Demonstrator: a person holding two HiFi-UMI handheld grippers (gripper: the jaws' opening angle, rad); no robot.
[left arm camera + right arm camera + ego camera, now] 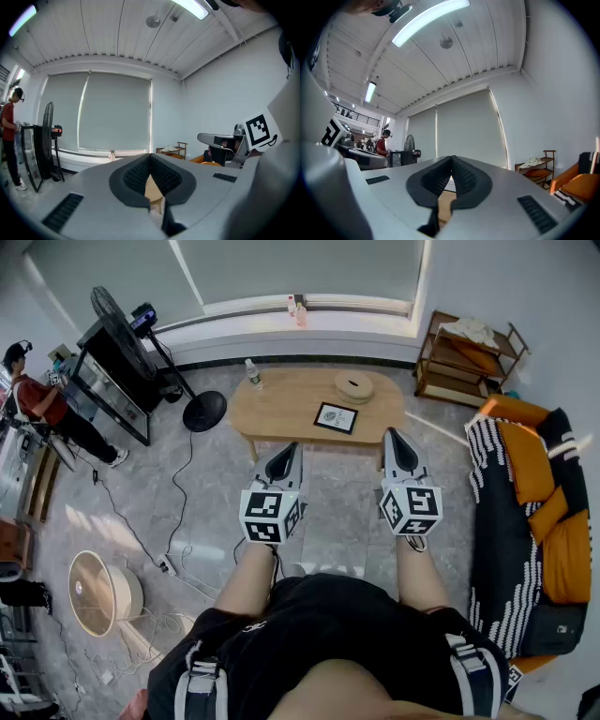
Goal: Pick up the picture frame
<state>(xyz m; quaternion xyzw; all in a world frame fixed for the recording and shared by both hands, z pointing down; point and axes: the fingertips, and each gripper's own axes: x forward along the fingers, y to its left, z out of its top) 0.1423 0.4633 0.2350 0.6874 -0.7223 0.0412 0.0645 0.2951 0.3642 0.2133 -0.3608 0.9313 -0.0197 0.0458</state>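
Head view: a small, dark-bordered rectangular picture frame lies flat on the light oval wooden bench, near its front edge and right of centre. The left hand-held gripper and right hand-held gripper are well short of it.

Left gripper view: jaws clenched, nothing between them.

Right gripper view: the same.

Judgement: the frame is probably light and stiff, with a possibly fragile face. Take hold across its border.

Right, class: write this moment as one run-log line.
stage: before reach | left gripper: shut, empty | right gripper: shut, empty | picture frame: lying on wooden table, untouched
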